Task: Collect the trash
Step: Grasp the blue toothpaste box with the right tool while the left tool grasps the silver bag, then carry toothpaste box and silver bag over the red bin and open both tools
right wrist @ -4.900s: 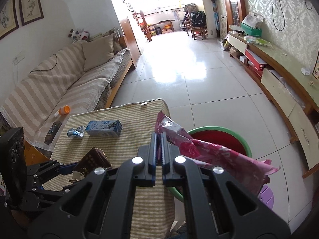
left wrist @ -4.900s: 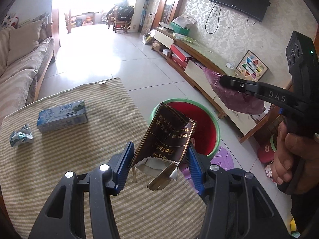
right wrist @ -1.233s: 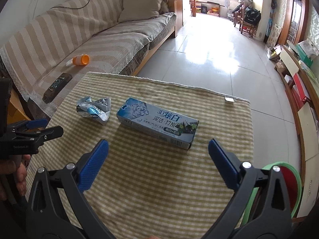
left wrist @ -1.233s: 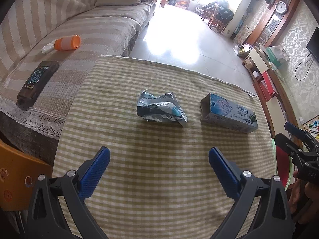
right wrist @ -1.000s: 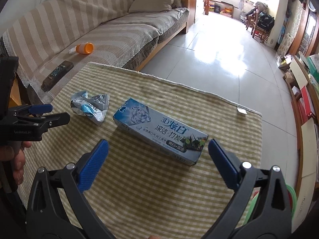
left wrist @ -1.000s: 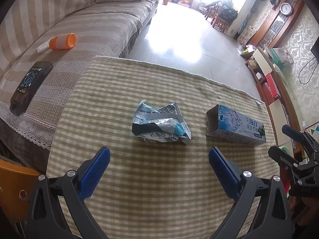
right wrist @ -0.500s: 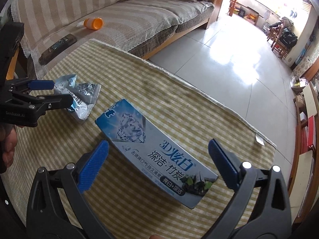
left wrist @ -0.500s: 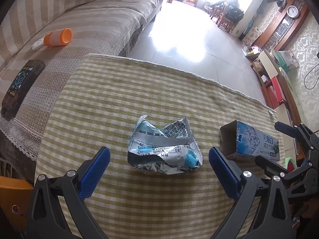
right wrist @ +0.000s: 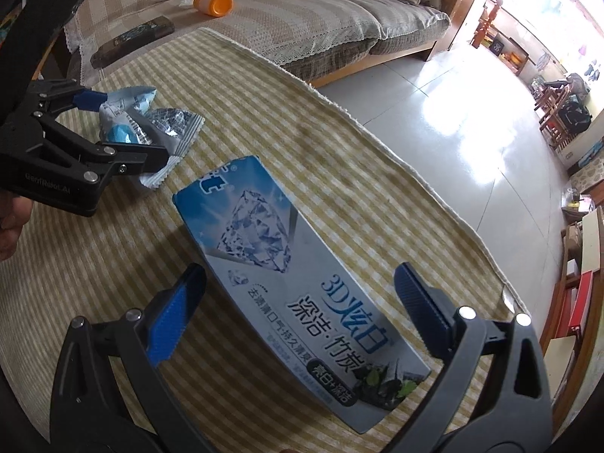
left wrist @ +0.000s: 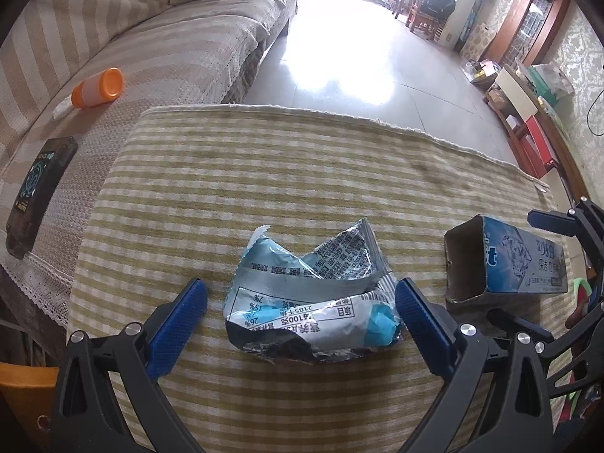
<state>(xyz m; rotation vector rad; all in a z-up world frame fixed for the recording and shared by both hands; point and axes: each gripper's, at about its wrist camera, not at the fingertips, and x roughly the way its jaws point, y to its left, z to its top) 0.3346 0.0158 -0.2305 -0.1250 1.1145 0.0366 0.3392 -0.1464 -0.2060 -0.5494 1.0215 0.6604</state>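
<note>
A crumpled silver and blue wrapper (left wrist: pixel 313 313) lies on the striped cloth between the wide-apart blue pads of my left gripper (left wrist: pixel 300 321), which is open around it without touching. A blue toothpaste box (right wrist: pixel 298 283) lies flat between the pads of my right gripper (right wrist: pixel 298 313), also open. In the left wrist view the box (left wrist: pixel 506 264) sits right of the wrapper, with the right gripper (left wrist: pixel 543 271) straddling it. The right wrist view shows the left gripper (right wrist: pixel 124 128) around the wrapper (right wrist: pixel 151 124).
The cloth-covered table (left wrist: pixel 287 173) ends at a frayed far edge. Beyond it stands a striped sofa (left wrist: pixel 158 49) with an orange-capped bottle (left wrist: pixel 98 88) and a dark remote (left wrist: pixel 37 181). A green bin rim (left wrist: pixel 581 287) shows low on the right. Tiled floor (left wrist: pixel 358 68) lies ahead.
Both grippers have come down and forward: the left now straddles the wrapper, the right straddles the toothpaste box. Both stay open. Nothing on the table has moved.
</note>
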